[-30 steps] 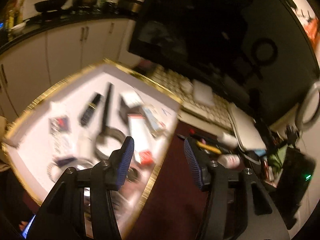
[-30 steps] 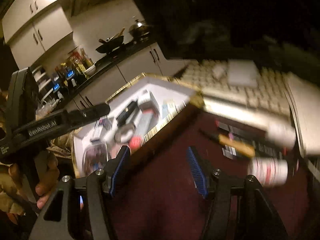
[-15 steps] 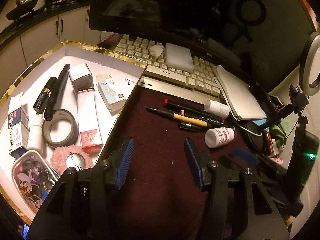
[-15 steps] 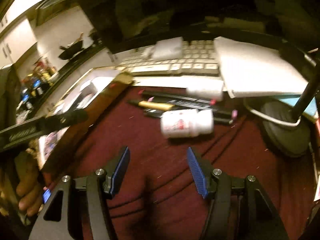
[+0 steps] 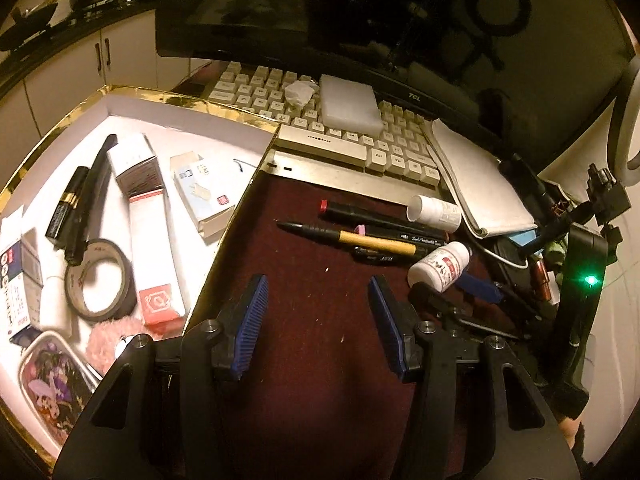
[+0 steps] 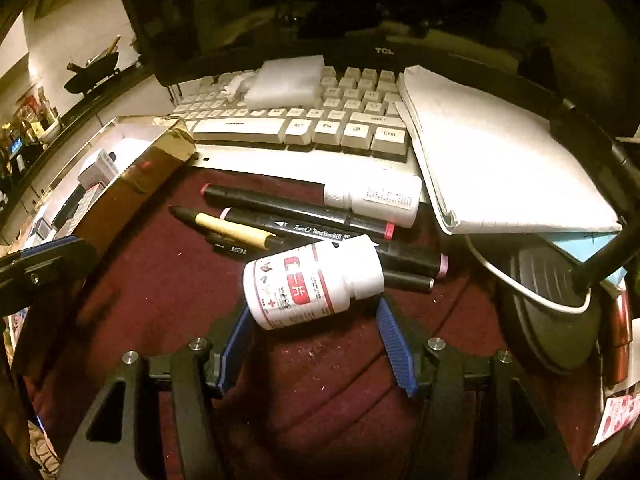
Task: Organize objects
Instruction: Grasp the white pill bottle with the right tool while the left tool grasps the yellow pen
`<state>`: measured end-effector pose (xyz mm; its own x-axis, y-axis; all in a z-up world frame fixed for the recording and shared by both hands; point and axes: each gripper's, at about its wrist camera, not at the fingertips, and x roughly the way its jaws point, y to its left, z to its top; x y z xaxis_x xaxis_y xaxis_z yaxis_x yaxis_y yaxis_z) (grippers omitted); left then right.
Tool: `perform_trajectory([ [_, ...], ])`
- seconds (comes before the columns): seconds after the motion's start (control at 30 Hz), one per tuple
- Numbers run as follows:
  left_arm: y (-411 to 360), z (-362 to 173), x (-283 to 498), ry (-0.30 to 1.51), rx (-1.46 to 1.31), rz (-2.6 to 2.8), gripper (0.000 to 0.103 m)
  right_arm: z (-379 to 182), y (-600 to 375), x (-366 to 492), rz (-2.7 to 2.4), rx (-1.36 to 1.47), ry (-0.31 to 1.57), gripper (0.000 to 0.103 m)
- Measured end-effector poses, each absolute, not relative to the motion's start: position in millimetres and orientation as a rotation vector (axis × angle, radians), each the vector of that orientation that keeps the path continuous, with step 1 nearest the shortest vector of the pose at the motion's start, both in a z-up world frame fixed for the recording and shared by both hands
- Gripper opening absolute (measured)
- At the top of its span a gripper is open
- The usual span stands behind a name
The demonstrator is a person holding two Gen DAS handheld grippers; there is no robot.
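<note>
- The right gripper [image 6: 312,344] points down at a dark red cloth [image 6: 168,304] on a desk, its blue jaws spread wide and holding nothing.
- A white pill bottle [image 6: 314,282] with a red label lies on its side just beyond the fingertips, roughly centred on the gap between them.
- Its long axis runs across the gap, slightly tilted: base toward the left jaw, cap up and to the right. The jaws look set to straddle it end to end, but the pads do not press on it.
- Behind the bottle lie several pens [image 6: 296,216] and a second, smaller white bottle [image 6: 374,200], close to a keyboard [image 6: 304,128].
- The left gripper [image 5: 318,320] hangs over bare cloth, jaws spread and empty, with the pill bottle off to its right. The right hand is plainly the nearer one.
- A gold-edged tray [image 5: 60,128] at far left already holds small items; it is likely where the bottle belongs.
</note>
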<state>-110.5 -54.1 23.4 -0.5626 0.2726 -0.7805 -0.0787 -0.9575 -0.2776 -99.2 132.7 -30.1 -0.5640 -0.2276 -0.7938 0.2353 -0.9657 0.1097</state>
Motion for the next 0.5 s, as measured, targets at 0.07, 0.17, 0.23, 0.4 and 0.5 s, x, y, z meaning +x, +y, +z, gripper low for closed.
perform_trajectory([
  [0.07, -54, 25, -116, -0.341, -1.355, 2.572, 0.052, -27, 134, -98, -2.572, 1.307, -0.005, 0.061],
  [0.17, -53, 30, -125, -0.377, -1.357, 2.538, 0.052, -16, 135, -94, -2.593, 1.273, -0.068, 0.061],
  [0.23, -52, 35, -128, -0.371, -1.345, 2.547, 0.052, -15, 132, -97, -2.592, 1.271, -0.095, 0.062],
  [0.4, -50, 38, -129, -0.336, -1.359, 2.571, 0.052, -14, 131, -106, -2.596, 1.276, -0.166, 0.062],
  [0.5, -55, 36, -122, -0.348, -1.357, 2.59, 0.052, -20, 129, -112, -2.593, 1.323, -0.182, 0.062],
])
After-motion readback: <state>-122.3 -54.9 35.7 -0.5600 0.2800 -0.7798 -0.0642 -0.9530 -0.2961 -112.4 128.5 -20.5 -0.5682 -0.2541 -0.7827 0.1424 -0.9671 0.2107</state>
